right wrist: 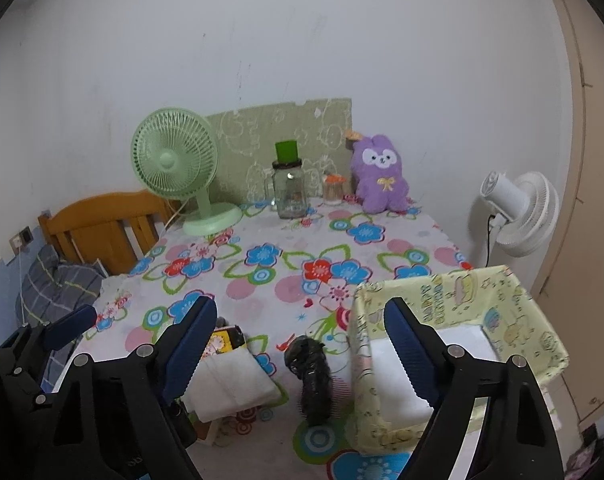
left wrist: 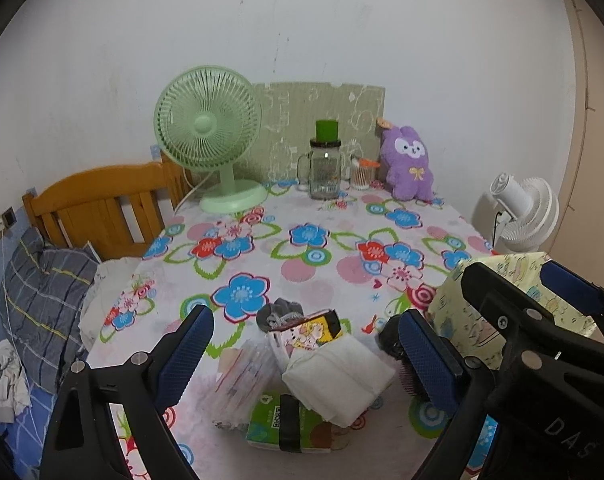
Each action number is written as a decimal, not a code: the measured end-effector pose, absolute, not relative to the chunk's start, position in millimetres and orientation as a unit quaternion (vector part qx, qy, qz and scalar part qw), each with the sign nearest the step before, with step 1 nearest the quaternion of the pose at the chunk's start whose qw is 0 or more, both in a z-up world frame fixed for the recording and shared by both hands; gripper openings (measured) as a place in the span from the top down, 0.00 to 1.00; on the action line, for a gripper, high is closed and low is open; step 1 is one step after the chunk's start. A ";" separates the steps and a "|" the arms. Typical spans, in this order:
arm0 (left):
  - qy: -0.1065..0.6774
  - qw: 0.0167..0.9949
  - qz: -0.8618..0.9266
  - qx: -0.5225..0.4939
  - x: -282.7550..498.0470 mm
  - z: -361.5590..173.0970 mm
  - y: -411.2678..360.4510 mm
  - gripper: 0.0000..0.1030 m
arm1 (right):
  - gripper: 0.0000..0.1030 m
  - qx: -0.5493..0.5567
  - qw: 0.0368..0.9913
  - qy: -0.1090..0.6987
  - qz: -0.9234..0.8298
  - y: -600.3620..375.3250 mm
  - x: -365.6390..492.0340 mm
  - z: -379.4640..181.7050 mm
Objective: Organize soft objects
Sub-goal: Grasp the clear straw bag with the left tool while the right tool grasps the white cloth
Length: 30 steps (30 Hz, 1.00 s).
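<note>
A: Left wrist view: where are the soft things being shown?
B: A white folded cloth (left wrist: 338,376) is being seen lying on a green packet (left wrist: 270,424), between the spread, empty left gripper (left wrist: 310,360) fingers.
A: And the right gripper (right wrist: 302,356)?
B: Spread too, nothing being pinched, beside the yellow box (right wrist: 454,312).

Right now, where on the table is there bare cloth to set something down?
The wide middle of the floral tablecloth is free, bordered by the green fan, glass jar and purple plush behind and the near pile in front. Crowded: the near edge, with white folded cloth, tissue packs, hairbrush and yellow box.
</note>
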<state>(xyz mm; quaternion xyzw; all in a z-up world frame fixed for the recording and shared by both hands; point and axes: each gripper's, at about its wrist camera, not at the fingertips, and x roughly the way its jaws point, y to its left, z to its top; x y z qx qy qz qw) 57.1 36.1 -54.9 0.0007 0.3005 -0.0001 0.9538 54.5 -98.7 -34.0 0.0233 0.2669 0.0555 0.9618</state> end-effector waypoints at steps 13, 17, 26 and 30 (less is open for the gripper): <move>0.350 0.937 0.001 -0.014 75.2 -96.6 58.0 0.11 | 0.18 0.006 0.949 0.307 0.071 -67.4 79.7 -76.2; 0.362 0.932 0.008 -0.017 78.4 -107.5 66.7 0.12 | 0.18 0.001 0.944 0.322 0.079 -58.0 86.4 -87.1; 0.385 0.923 0.015 -0.018 84.0 -128.6 77.9 0.13 | 0.18 -0.012 0.927 0.359 0.104 -35.8 100.4 -111.3; 0.393 0.919 0.014 -0.021 86.3 -135.4 79.5 0.13 | 0.18 -0.013 0.919 0.379 0.110 -30.5 108.2 -122.9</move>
